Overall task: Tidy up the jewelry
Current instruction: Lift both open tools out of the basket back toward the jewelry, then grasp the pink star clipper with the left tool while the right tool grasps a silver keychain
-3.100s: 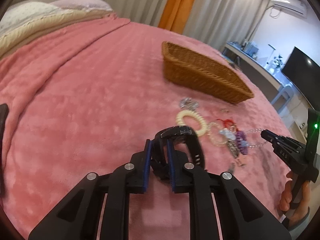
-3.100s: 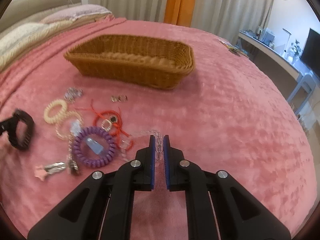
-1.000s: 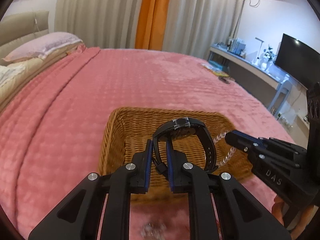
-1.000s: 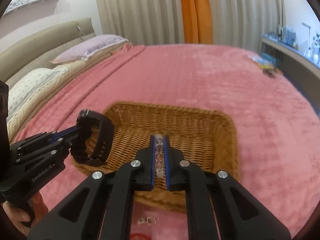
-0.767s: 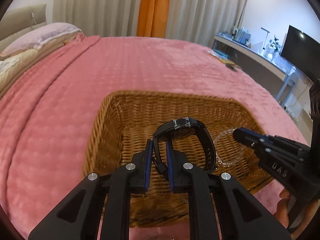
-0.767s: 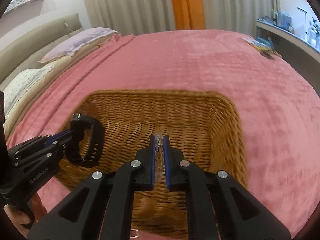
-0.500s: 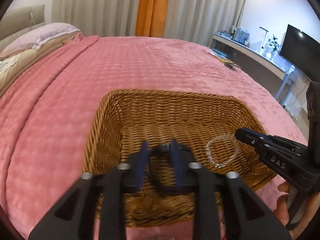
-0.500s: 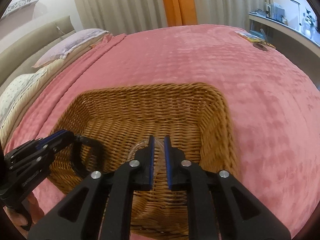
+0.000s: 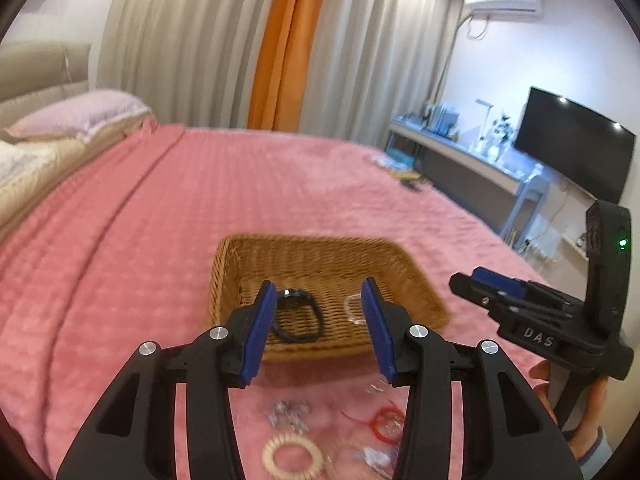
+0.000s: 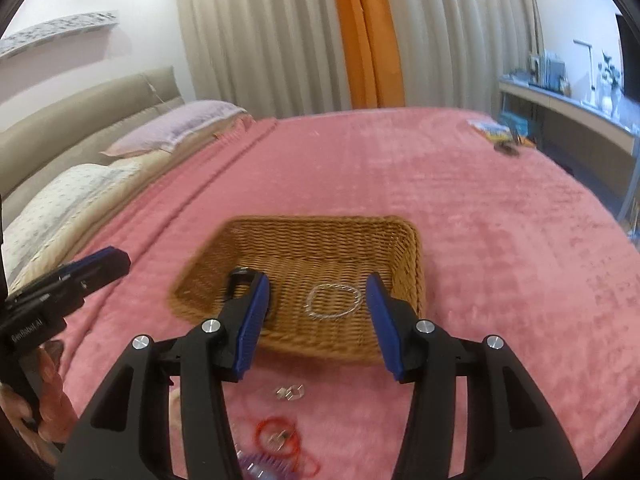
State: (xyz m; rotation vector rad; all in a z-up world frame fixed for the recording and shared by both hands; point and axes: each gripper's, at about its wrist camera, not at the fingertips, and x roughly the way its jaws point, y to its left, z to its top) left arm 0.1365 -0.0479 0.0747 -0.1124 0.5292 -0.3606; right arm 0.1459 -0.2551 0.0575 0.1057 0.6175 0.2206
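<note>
The left gripper [image 9: 320,320] and the right gripper [image 10: 318,312] both hang above the near edge of the rectangular brown wicker basket [image 10: 404,240] on the pink quilted bedspread [image 9: 160,216], their blue-padded jaws opening with nothing between them. In the basket the black wristwatch [image 9: 298,316] lies at 9 o'clock and the clear beaded bracelet [image 10: 333,301] at 3 o'clock. A cream spiral hair tie [image 9: 292,458] and red cord bracelet [image 10: 280,436] lie on the bedspread at 6 o'clock of the basket.
</note>
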